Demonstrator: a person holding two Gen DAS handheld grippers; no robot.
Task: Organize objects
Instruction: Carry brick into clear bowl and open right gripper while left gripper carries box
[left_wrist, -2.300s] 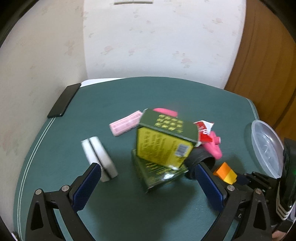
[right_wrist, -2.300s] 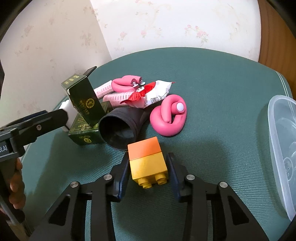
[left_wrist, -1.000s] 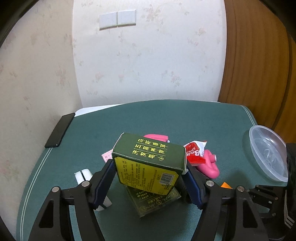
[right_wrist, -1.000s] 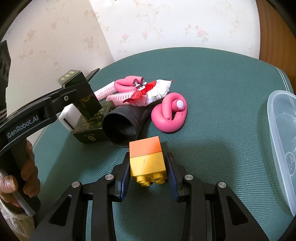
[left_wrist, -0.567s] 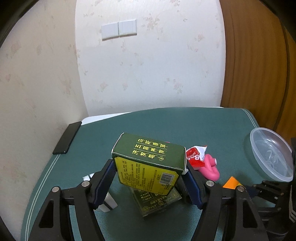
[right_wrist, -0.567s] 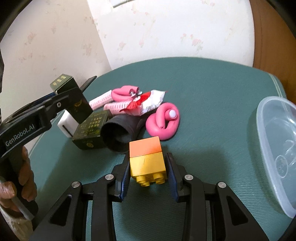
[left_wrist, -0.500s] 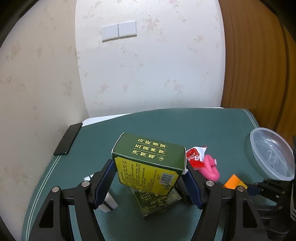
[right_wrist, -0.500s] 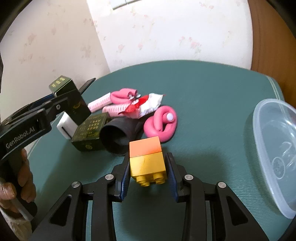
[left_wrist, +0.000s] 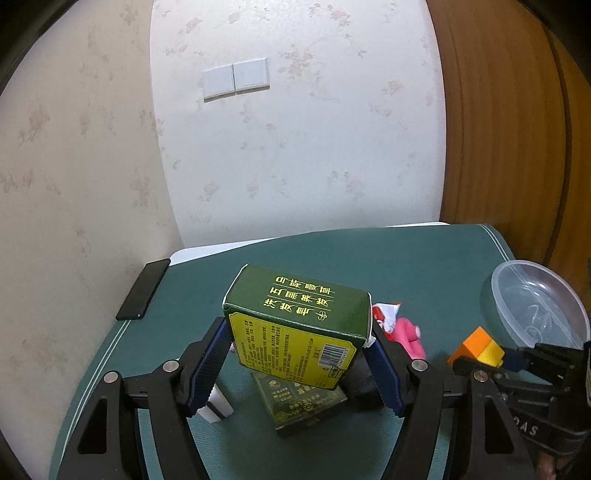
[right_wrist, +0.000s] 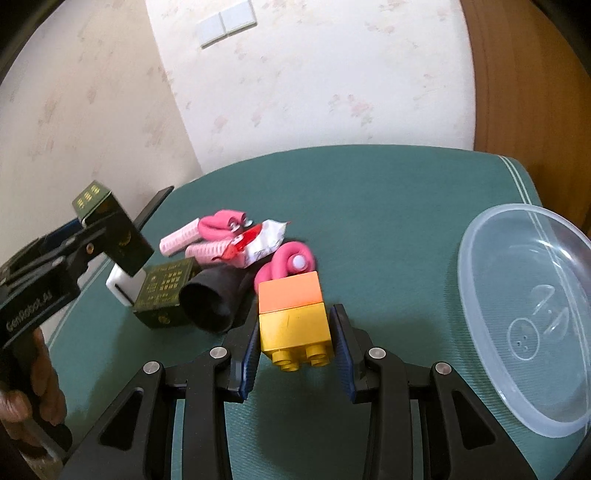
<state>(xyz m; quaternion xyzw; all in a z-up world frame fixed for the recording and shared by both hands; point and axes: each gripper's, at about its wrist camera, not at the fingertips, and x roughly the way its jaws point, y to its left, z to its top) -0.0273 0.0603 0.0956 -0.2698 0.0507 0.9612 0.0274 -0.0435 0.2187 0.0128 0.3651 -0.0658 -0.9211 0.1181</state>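
My left gripper (left_wrist: 297, 338) is shut on a dark green box with a yellow label (left_wrist: 295, 325), held above the green table (left_wrist: 406, 266). A second green box (left_wrist: 303, 402) lies flat beneath it. My right gripper (right_wrist: 294, 332) is shut on an orange and yellow toy brick (right_wrist: 291, 314), clear of the cloth. In the left wrist view this brick (left_wrist: 480, 349) hangs at the right. In the right wrist view the left gripper (right_wrist: 92, 236), with its box, hangs at the left, a person's hand on its handle.
A pile lies mid-table: a black cup on its side (right_wrist: 210, 302), a pink coiled toy (right_wrist: 286, 264), a red and white packet (right_wrist: 258, 238), pink rollers (right_wrist: 181, 234) and a white block (right_wrist: 120, 286). A clear plastic tub (right_wrist: 528, 321) stands right. A black phone (left_wrist: 144, 284) lies far left.
Both grippers have risen a little with their loads, so the table sits lower in both views. The green box has come up off the lower box. Neither grip has changed.
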